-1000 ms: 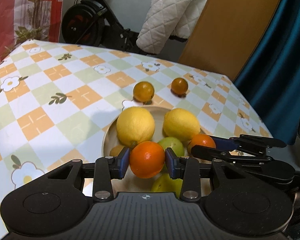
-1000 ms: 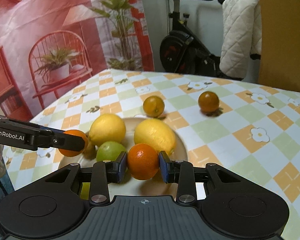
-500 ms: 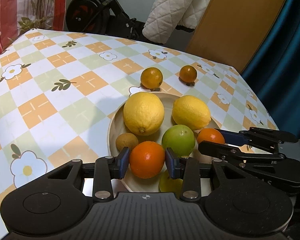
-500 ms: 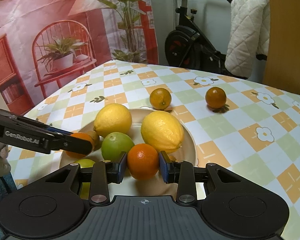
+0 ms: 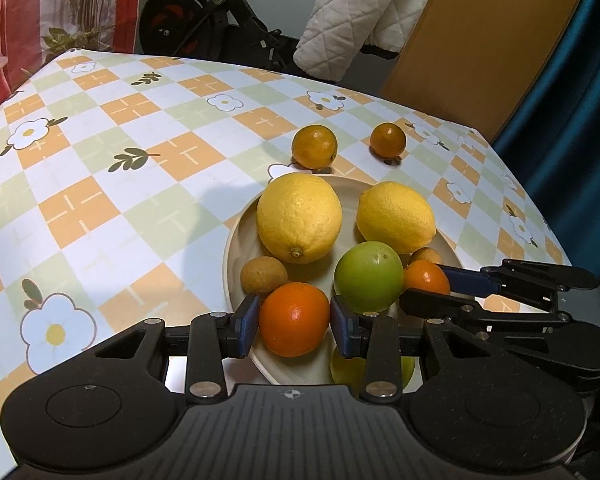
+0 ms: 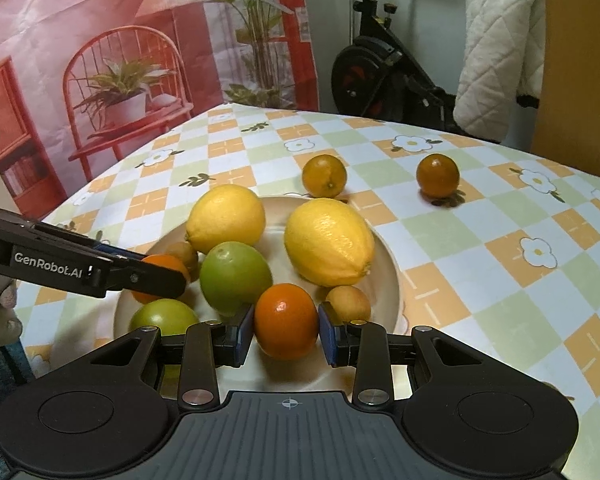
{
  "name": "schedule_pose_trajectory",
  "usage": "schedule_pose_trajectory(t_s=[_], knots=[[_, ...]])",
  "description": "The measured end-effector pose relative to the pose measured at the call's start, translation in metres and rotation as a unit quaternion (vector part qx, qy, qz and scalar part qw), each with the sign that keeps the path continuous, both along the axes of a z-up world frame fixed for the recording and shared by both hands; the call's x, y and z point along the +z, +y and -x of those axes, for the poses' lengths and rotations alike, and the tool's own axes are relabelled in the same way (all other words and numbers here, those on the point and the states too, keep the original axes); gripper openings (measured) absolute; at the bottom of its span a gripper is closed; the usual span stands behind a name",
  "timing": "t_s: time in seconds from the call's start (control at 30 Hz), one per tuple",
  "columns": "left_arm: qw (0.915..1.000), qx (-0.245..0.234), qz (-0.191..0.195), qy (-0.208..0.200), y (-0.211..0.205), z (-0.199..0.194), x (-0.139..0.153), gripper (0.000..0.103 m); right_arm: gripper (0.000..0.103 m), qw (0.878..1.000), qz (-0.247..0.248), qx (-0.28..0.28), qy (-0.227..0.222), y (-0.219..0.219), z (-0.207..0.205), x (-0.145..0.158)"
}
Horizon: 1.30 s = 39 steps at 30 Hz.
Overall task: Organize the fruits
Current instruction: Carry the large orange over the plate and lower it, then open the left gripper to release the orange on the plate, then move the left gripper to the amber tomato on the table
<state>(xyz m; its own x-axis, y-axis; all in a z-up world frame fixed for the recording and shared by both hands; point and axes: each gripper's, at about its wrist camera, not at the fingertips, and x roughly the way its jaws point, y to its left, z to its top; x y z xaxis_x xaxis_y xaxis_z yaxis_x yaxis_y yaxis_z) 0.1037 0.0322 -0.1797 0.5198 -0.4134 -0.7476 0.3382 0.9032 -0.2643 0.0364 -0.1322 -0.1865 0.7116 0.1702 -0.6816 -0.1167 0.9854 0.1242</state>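
Fruits, left wrist view: plate (image 5: 236, 240) holding two lemons (image 5: 299, 217), one green fruit (image 5: 368, 276), left gripper (image 5: 294, 320) pinching one orange (image 5: 294, 319); right wrist view: right gripper (image 6: 286, 330) pinching another orange (image 6: 286, 321), two small oranges (image 6: 324, 175) loose on the tablecloth (image 6: 480, 240).

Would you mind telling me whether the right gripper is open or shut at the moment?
Shut. The right gripper is closed on an orange, its blue pads against both sides, above the plate.
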Motion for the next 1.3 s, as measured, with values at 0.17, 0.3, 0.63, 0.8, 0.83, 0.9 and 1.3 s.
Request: schedule_pose_trajectory(t_s=[0.17, 0.3, 0.63, 0.8, 0.83, 0.9, 1.3], knots=[[1.0000, 0.003, -0.002, -0.003, -0.001, 0.000, 0.000, 0.041, 0.032, 1.000, 0.007, -0.005, 0.002, 0.000, -0.004, -0.004], [0.9999, 0.008, 0.007, -0.010, 0.001, 0.001, 0.003, 0.041, 0.033, 1.000, 0.005, -0.008, -0.001, -0.001, -0.003, -0.002], [0.9990, 0.017, 0.014, -0.040, 0.004, 0.006, 0.015, 0.041, 0.035, 1.000, 0.012, -0.014, -0.024, -0.005, 0.005, 0.014], [0.9966, 0.023, 0.009, -0.079, 0.004, 0.007, 0.030, 0.041, 0.035, 0.998, 0.019, -0.029, -0.045, -0.014, 0.007, 0.023], [0.9959, 0.024, 0.007, -0.087, 0.004, 0.007, 0.033, 0.041, 0.035, 0.998, 0.021, -0.033, -0.049, -0.016, 0.008, 0.025], [0.9945, 0.028, 0.006, -0.100, 0.004, 0.005, 0.040, 0.041, 0.035, 0.997, 0.025, -0.042, -0.059, -0.020, 0.008, 0.029], [0.9860, 0.053, 0.012, -0.157, 0.002, -0.015, 0.076, 0.041, 0.035, 0.990, 0.047, -0.082, -0.102, -0.053, 0.000, 0.056]])
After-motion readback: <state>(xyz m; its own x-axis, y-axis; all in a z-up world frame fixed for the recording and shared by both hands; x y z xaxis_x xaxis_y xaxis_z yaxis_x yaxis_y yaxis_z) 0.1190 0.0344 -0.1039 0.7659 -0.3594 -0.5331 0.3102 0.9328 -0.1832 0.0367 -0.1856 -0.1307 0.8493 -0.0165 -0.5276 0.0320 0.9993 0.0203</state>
